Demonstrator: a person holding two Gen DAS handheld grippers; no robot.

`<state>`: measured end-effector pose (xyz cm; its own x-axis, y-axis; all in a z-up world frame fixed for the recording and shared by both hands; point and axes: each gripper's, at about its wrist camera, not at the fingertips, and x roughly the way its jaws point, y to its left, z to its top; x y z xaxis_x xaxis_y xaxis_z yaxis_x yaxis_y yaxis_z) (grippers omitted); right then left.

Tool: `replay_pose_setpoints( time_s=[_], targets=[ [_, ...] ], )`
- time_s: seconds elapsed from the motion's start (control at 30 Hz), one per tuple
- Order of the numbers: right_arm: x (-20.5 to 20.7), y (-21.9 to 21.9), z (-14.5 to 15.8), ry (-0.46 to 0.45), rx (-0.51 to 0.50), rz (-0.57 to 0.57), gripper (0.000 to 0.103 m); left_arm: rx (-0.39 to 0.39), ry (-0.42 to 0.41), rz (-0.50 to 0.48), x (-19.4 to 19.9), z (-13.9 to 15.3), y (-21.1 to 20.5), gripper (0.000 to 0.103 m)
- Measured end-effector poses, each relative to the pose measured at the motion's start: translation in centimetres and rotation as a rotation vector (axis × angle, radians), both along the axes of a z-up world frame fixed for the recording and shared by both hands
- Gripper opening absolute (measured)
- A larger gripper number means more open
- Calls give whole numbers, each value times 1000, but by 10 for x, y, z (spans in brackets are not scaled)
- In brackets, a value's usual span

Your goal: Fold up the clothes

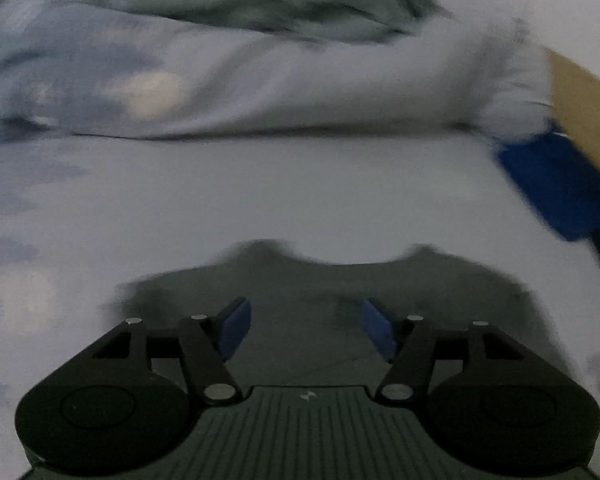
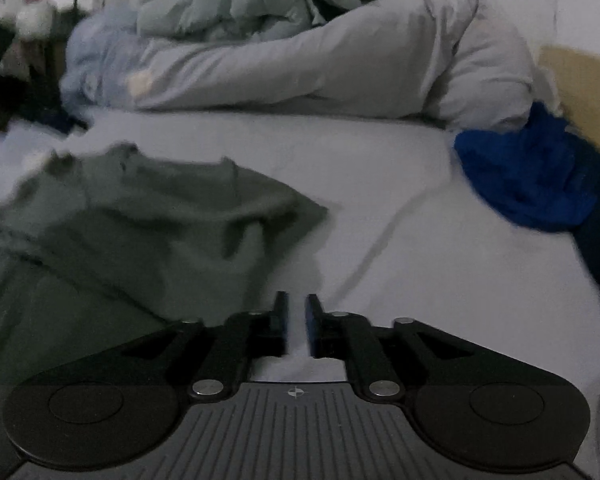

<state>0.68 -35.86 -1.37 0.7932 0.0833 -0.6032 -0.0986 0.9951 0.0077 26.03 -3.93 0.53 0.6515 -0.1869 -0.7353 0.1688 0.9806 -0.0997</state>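
Observation:
A dark green garment [image 2: 140, 216] lies rumpled on the pale bed sheet [image 2: 420, 280], left of my right gripper [image 2: 298, 326]. That gripper's blue pads stand a narrow gap apart with only sheet showing between them. In the left wrist view the same green garment [image 1: 320, 300] spreads flat under my left gripper [image 1: 306, 330], whose jaws stand wide apart with nothing between them. A blue garment [image 2: 528, 176] sits bunched at the right, and it shows as a blur in the left wrist view [image 1: 556, 184].
A long pale grey pillow or rolled duvet [image 2: 340, 64] lies across the bed behind the clothes. Grey-green bedding [image 2: 252, 0] is heaped beyond it. A tan wooden board [image 2: 584, 92] stands at the right edge. Dark clutter [image 2: 16, 60] sits far left.

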Motion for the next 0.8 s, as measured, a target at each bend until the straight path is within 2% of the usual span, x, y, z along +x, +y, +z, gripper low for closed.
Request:
replay_pose_setpoints(
  time_s=[0.1,0.2,0.27,0.4,0.47,0.5,0.53,0.57,0.73,0.77,0.8],
  targets=[
    [-6,-12,24,-44,155,20,36,3,39,45,-16,-2,36,69],
    [-19,-30,47,-110,328,22,46,17,63,42,-21,-11,46,69],
    [-23,-38,55,-144,381,6,47,21,67,21,-20,-19,47,69],
    [-20,-41,53,-148,405,-11,47,58,83,17,-12,-40,46,68],
    [-16,-37,49,-138,383,-12,47,58,83,15,-9,-46,46,60],
    [-14,-36,48,-134,371,-14,47,51,79,8,-10,-47,45,47],
    [-11,-35,46,-131,360,-16,47,44,75,1,-10,-49,45,21],
    [-9,-35,44,-126,353,-23,47,37,74,11,-10,-51,47,12],
    [-1,-35,31,-86,325,-90,47,33,80,63,-15,-57,53,11],
    [1,-36,29,-80,323,-101,47,46,85,66,-16,-58,51,12],
    [2,-35,27,-74,323,-106,47,60,89,68,-17,-59,49,20]
  ],
)
